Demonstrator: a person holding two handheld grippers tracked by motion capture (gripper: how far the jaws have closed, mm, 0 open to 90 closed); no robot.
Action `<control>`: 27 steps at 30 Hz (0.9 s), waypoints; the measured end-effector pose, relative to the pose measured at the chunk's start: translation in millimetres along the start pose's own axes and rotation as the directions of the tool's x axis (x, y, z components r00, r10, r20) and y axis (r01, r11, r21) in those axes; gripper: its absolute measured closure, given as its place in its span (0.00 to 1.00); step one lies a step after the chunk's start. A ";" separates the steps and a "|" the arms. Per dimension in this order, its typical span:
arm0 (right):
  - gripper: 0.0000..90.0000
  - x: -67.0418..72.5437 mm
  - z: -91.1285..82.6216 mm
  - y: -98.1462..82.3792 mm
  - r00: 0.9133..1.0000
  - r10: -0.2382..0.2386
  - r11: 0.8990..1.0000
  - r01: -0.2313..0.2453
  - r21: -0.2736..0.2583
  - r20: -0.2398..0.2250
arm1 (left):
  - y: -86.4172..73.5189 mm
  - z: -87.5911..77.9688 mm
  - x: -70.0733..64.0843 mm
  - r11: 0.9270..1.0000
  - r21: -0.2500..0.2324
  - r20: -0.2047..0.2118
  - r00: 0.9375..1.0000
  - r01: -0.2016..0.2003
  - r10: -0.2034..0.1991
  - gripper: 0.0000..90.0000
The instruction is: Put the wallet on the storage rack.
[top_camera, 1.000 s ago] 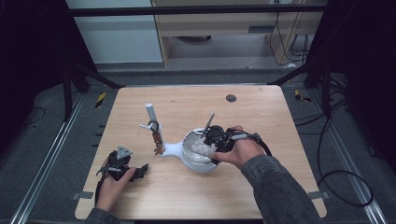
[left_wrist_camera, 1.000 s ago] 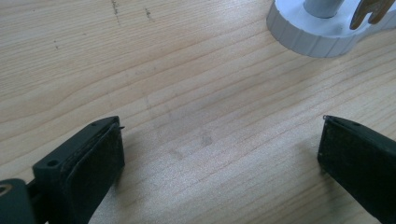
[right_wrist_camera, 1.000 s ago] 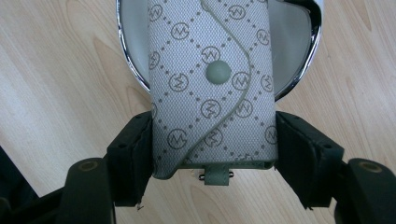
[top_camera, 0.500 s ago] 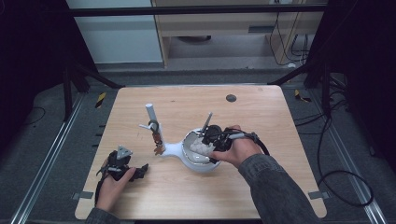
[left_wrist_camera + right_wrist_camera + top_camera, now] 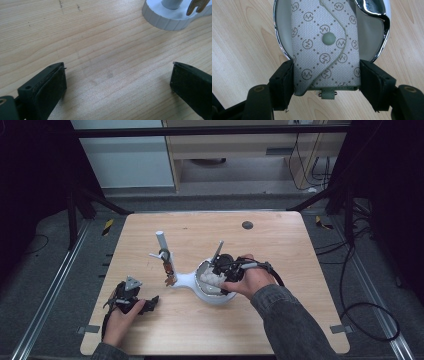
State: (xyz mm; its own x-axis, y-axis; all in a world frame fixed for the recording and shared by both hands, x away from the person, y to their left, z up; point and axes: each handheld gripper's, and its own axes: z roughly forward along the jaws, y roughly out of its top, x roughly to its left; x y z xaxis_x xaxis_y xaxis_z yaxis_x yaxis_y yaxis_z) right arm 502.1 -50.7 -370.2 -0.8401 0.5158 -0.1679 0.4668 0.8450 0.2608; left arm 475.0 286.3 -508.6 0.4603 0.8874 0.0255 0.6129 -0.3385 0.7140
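resting low on the near left of the worktop (image 5: 280,245), the left tool (image 5: 131,301) is lying with its jaws spread wide and nothing between them; in the left gripper view bare wood is showing in the gap, and the ribbed white base (image 5: 165,17) of the stand is sitting just beyond. the left hand (image 5: 120,320) is lying flat and idle, forearm coming in from the bottom edge.

farther in, the right tool (image 5: 325,77) is pinching a patterned key pouch (image 5: 324,47) by its two long edges, the pads pressing on both sides (the snap button is facing the camera). the pouch is hanging over, perhaps partly inside, the chrome-rimmed dish (image 5: 212,295) of the white stand; whether it is touching the dish floor i cannot tell. the right hand (image 5: 250,280) is wrapping around the tool from the right, wrist bent, jaws pointing steeply down into the dish.

judging by this, the step in hand is placing the pouch in the dish. the next move is calling for lowering it until it is lying inside the rim, then opening the jaws and lifting straight up, staying clear of the upright post (image 5: 162,245) behind.
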 end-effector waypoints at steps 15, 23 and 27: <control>0.36 -1.8 5.7 3.9 1.000 0.014 1.000 -0.014 -0.004 -0.008 | 0.0 -0.1 0.0 1.000 0.002 0.002 1.000 -0.003 0.003 0.00; 0.36 -2.8 6.7 5.9 1.000 0.024 1.000 -0.024 -0.014 -0.015 | 0.1 -0.3 -0.2 1.000 0.004 0.003 1.000 -0.005 0.005 0.00; 0.36 -3.4 8.4 7.2 1.000 0.023 1.000 -0.023 -0.018 -0.017 | 0.1 -0.3 -0.2 1.000 0.004 0.003 1.000 -0.006 0.006 0.00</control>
State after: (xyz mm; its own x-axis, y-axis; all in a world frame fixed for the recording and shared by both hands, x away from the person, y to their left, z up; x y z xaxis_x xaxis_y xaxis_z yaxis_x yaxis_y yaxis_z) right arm 510.7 -45.2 -375.7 -0.8337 0.5326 -0.1460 0.4810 0.8302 0.2819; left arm 474.8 286.2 -508.4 0.4660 0.8844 0.0271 0.6127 -0.3447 0.7112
